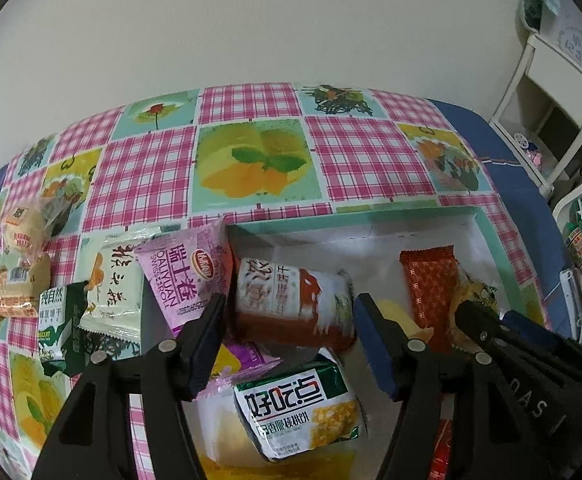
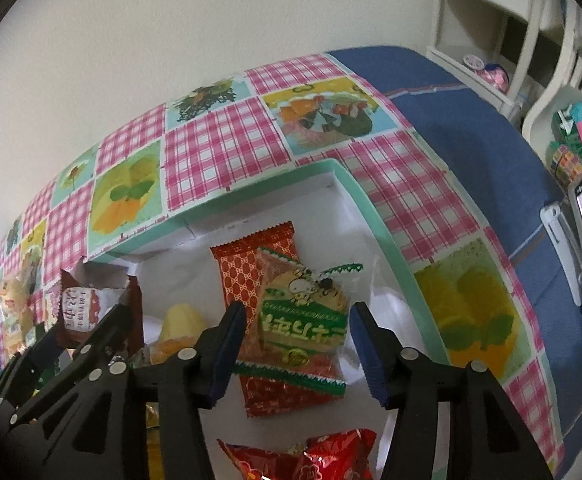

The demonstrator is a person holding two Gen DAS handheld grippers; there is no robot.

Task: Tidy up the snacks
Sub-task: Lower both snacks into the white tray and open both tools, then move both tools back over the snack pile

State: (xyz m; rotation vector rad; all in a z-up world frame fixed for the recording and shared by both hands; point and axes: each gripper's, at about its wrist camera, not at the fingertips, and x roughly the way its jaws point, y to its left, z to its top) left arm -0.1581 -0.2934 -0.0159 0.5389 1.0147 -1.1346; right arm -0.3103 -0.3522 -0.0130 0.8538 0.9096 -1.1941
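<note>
Nearest, inside the mint-rimmed box (image 1: 491, 236), the left gripper (image 1: 291, 344) hangs with its jaws apart, nothing pressed between the pads; below it lies a green-and-white biscuit pack (image 1: 299, 412), and just beyond its fingertips a red-and-white cake pack (image 1: 291, 304) rests on the box floor. To the right, the right gripper (image 2: 295, 344) also stands with jaws spread, straddling a green-trimmed cracker pack (image 2: 303, 312) without squeezing it. That cracker pack lies on top of an orange-red patterned wrapper (image 2: 247, 264), both toward the box's far right corner. A shiny red bag (image 2: 311, 460) sits at the near edge of the right wrist view. Left of the box, on the pink checked tablecloth (image 1: 143, 172), a purple Swiss roll pack (image 1: 183, 272) leans against the box wall, with a white-and-green packet (image 1: 111, 288), a dark green biscuit pack (image 1: 59, 328) and clear-wrapped pastries (image 1: 23, 240) farther left. Beyond, a pale wall (image 1: 251, 20).
</note>
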